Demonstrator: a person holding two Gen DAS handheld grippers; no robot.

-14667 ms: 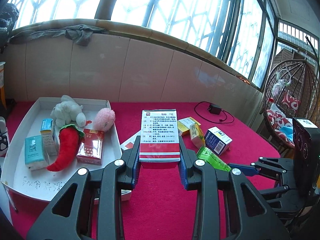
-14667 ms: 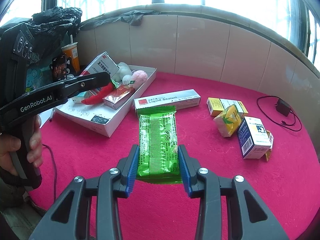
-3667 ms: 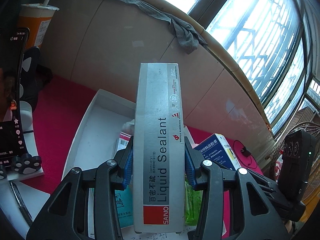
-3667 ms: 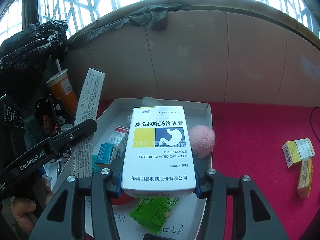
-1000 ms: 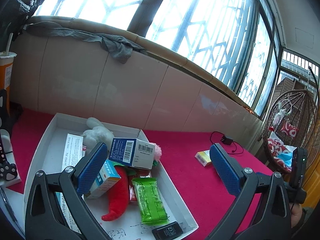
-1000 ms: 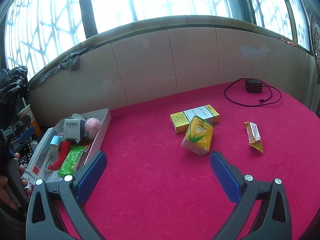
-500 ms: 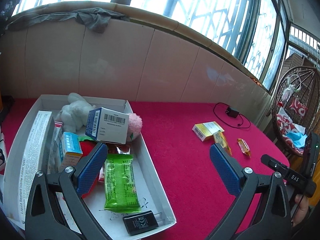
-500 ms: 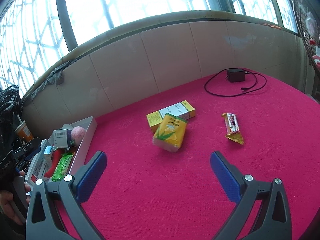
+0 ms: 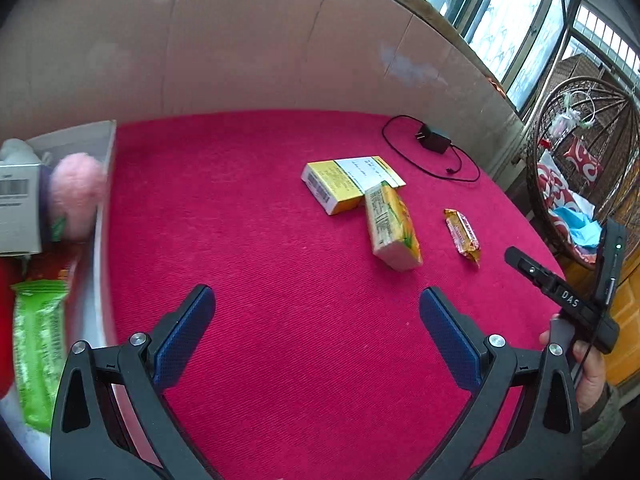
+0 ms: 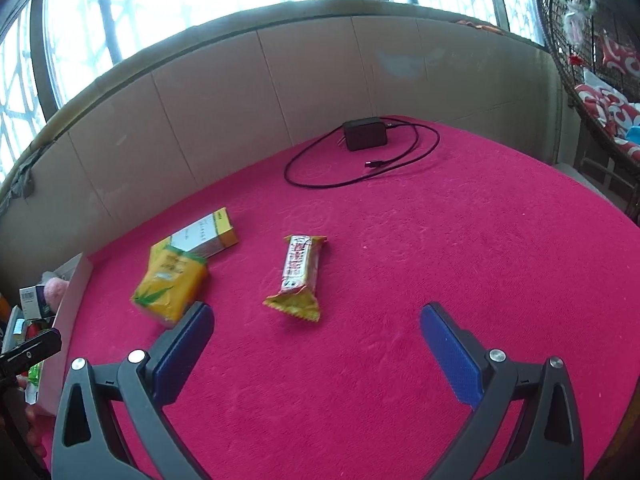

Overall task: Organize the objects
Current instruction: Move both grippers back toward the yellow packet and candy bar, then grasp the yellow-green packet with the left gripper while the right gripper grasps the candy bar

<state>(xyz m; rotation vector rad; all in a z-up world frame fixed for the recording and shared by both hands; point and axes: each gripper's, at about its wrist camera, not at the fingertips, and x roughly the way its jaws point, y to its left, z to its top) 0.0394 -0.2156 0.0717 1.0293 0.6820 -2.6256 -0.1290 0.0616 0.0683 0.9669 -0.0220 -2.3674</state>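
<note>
On the red cloth lie a yellow-and-white box [image 9: 352, 182] [image 10: 208, 236], a yellow tissue pack [image 9: 394, 227] [image 10: 171, 284] and a yellow snack bar [image 9: 463, 234] [image 10: 298, 274]. The white tray [image 9: 100, 216] [image 10: 70, 300] at the left holds a pink plush ball [image 9: 76, 192], a barcoded box [image 9: 18, 208] and a green packet [image 9: 38, 344]. My left gripper [image 9: 316, 320] is open and empty, short of the tissue pack. My right gripper [image 10: 316, 328] is open and empty, just short of the snack bar; the tissue pack lies just beyond its left fingertip.
A black charger with its looped cable [image 9: 434, 142] [image 10: 364, 134] lies at the back of the cloth. A tiled wall rims the far side. A hanging wicker chair [image 9: 580, 152] stands off the right edge. The right hand-held unit [image 9: 568, 300] shows at the right.
Both grippers have moved forward and to the right, closer to the loose items. The tray has slid to the left edge of both views. Both stay open.
</note>
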